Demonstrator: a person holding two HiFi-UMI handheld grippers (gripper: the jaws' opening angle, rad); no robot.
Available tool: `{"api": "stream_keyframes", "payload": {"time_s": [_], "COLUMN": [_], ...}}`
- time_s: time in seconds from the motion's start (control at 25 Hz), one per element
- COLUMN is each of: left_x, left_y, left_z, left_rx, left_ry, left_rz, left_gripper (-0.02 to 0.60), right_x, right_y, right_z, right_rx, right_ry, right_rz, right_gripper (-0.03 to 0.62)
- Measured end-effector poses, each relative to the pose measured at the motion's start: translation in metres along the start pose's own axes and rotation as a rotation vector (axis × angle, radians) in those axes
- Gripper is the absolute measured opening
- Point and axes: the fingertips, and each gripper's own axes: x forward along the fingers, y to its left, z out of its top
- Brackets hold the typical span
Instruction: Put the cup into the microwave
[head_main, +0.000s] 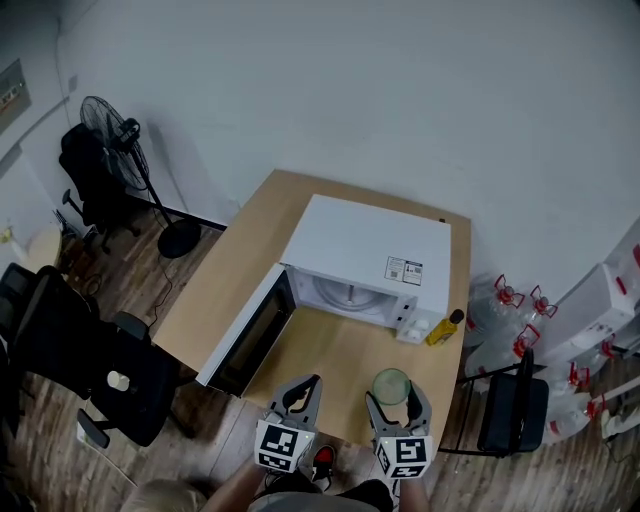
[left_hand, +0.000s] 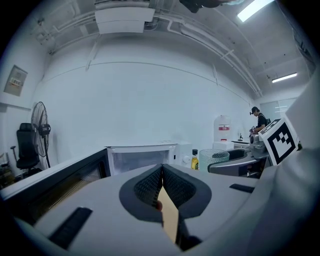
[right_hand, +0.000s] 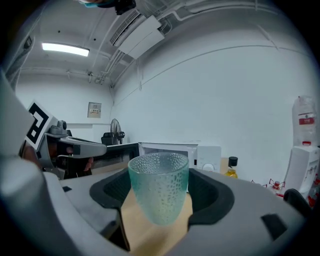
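A white microwave stands on the wooden table with its door swung open to the left. My right gripper is shut on a green dimpled glass cup, held upright near the table's front edge, right of the opening. In the right gripper view the cup sits between the dark pads, with the microwave behind it. My left gripper is shut and empty, beside the right one. In the left gripper view its pads meet, and the microwave's cavity lies ahead.
A small yellow bottle stands at the microwave's right front corner. A black chair and water jugs crowd the table's right side. Office chairs and a fan are on the left.
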Motion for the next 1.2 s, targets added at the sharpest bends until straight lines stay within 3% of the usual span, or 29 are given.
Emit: {"api": "stream_keyframes", "payload": {"time_s": [0.6,1.2], "left_x": [0.009,0.075], "left_y": [0.058,0.098], "left_z": [-0.004,-0.004], "left_rx": [-0.013,-0.028], "left_ry": [0.021,0.057], "left_rz": [0.088,0.117], "left_gripper": [0.023,0.023], "right_x": [0.057,0.148], "right_y": [0.028,0.014], "right_z": [0.014,0.013], "right_rx": [-0.017,0.013], "right_ry": [-0.019,0.005], "right_rz": [0.076,0.138], "right_gripper": [0.357,0.357]}}
